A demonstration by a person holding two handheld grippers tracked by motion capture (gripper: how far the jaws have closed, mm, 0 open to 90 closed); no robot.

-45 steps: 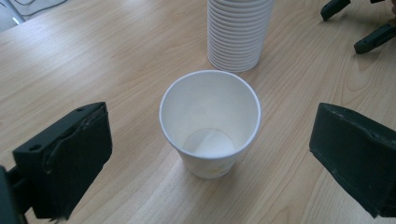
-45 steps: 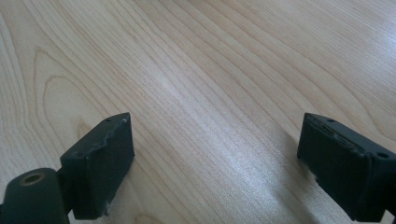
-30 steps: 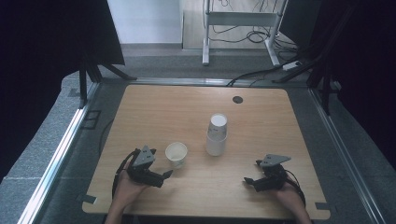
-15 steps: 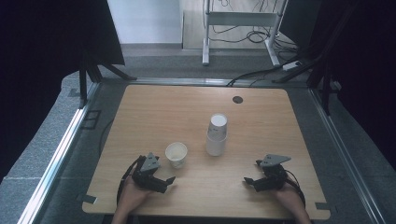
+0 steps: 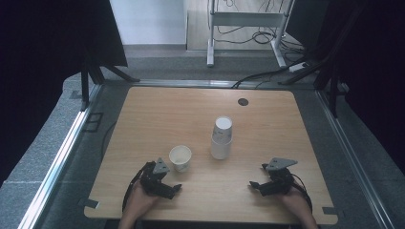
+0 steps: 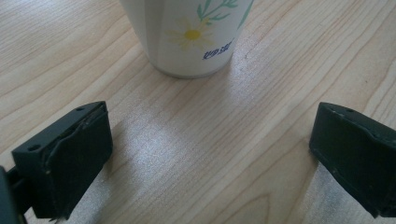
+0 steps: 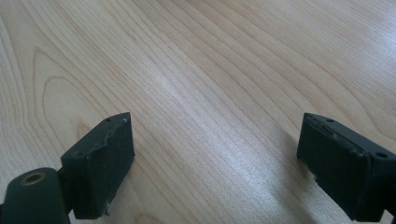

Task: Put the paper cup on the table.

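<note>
Cup (image 5: pixel 180 157): upright on the desk (image 5: pixel 157 119), mouth up, left of the cup stack (image 5: pixel 222 138) and apart from it.
Left gripper (image 5: pixel 175 188): low on the desk just in front of the cup, jaws wide, nothing between.
Right gripper (image 5: pixel 252 184): right of the stack, near the desk's front edge, jaws wide, nothing between.
Cup print: daisy (image 6: pixel 192 33).

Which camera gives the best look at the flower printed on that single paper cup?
The left gripper view: the cup stands close ahead, its daisy and green leaves plain. The high view shows the cup whole but small, the print unreadable. The right gripper view looks on bare table.
</note>
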